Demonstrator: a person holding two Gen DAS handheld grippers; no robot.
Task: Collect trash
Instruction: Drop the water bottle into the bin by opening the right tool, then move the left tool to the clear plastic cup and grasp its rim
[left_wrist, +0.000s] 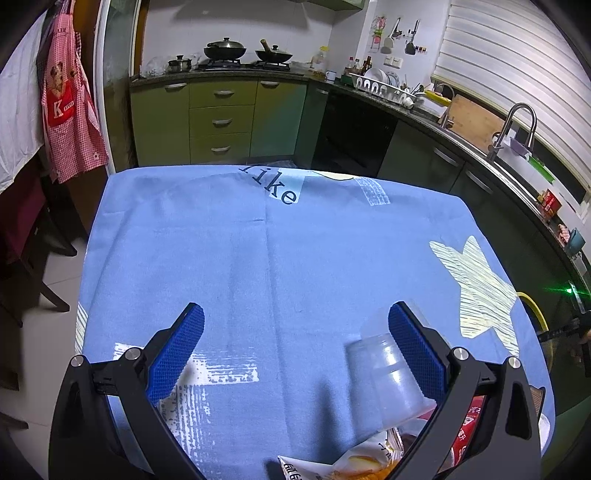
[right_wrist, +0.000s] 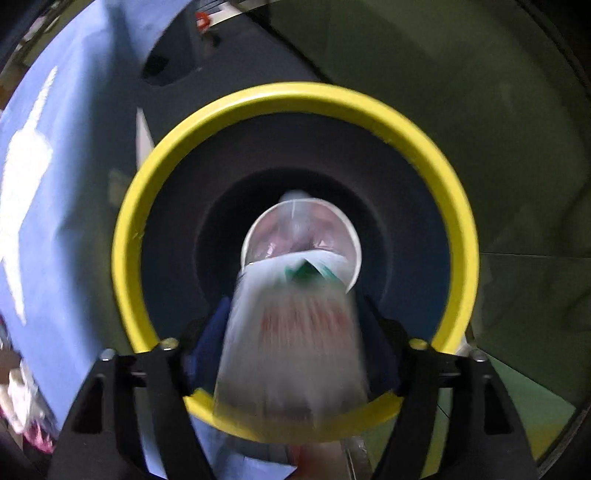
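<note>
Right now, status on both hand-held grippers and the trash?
Left hand-held gripper open above table, cup at one pad. Right over bin, blurred wrapper between its fingers. Bin mouth unobstructed.

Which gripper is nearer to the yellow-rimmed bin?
Right. The right gripper hangs directly above the yellow-rimmed bin, a blurred wrapper between its fingers. The left gripper is open over the blue tablecloth, with the bin's rim only at the table's far side.

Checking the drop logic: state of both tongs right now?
Left tongs: open, empty.
Right tongs: open, blurred white packet loose between them, above yellow-rimmed bin.
</note>
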